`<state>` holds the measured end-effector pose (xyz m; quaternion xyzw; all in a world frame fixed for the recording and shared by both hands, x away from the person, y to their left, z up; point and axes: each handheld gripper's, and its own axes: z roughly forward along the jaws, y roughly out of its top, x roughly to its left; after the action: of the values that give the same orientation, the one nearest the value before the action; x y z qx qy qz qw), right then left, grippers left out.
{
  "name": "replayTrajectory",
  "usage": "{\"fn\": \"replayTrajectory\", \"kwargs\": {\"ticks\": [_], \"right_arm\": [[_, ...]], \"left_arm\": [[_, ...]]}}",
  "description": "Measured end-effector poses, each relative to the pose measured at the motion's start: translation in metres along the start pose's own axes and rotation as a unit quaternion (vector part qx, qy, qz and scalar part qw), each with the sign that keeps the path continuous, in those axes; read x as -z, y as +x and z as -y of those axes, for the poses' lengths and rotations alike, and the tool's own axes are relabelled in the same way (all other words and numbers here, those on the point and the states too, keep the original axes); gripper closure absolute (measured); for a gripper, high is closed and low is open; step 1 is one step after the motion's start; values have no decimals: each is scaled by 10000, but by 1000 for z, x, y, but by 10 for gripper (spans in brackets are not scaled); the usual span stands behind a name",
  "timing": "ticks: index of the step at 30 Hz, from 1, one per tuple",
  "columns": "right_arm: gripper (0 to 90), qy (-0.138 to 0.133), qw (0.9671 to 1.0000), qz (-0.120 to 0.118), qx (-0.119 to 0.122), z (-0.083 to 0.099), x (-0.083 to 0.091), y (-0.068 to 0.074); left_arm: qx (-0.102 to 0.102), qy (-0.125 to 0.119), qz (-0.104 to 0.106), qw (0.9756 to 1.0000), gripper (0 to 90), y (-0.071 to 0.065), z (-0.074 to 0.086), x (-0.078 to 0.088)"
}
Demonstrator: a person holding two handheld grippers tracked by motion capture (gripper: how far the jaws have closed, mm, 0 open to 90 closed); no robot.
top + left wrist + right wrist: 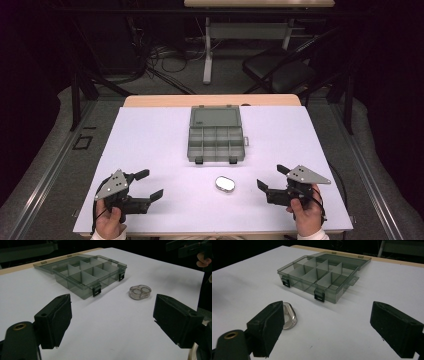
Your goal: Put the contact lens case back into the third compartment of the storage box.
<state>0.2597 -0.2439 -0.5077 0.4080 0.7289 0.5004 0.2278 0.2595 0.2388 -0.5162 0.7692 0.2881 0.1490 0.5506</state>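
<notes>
From the high view, the little oval case [225,184] lies on the white table [150,145] between the two grippers, nearer the right gripper [270,186] than the left gripper [150,186]. Its long side runs across, from one gripper toward the other.

In the left gripper view, the jaws stand wide with nothing in them, and the case [140,292] sits ahead and to the right (just past the open box [82,275]).

In the right gripper view, the jaws stand wide and empty too. The case [289,319] peeks out behind the left jaw, very close.
</notes>
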Motion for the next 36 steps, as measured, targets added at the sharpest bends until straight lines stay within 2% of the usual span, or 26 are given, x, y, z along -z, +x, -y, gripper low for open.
{"fn": "replayTrajectory", "kwargs": {"ticks": [6,11,15,25,31,36], "right_arm": [[120,153,9999,-74,-4,2,-2,0],[94,147,9997,-149,-106,1,-5,0],[43,239,9986,-442,-159,-1,-7,1],[21,514,9979,-389,30,-5,-16,11],[22,563,9978,-296,180,-12,-19,15],[43,589,9974,-347,232,-19,-19,15]], "left_arm": [[-11,31,5,10000,158,0,0,-1],[-27,33,-8,10000,158,-1,0,0],[-66,52,-11,10000,158,-4,0,1],[-117,119,-19,9999,158,-9,2,5],[-118,96,-21,9999,158,-11,2,8],[-127,120,2,9998,159,-12,3,8]]}}
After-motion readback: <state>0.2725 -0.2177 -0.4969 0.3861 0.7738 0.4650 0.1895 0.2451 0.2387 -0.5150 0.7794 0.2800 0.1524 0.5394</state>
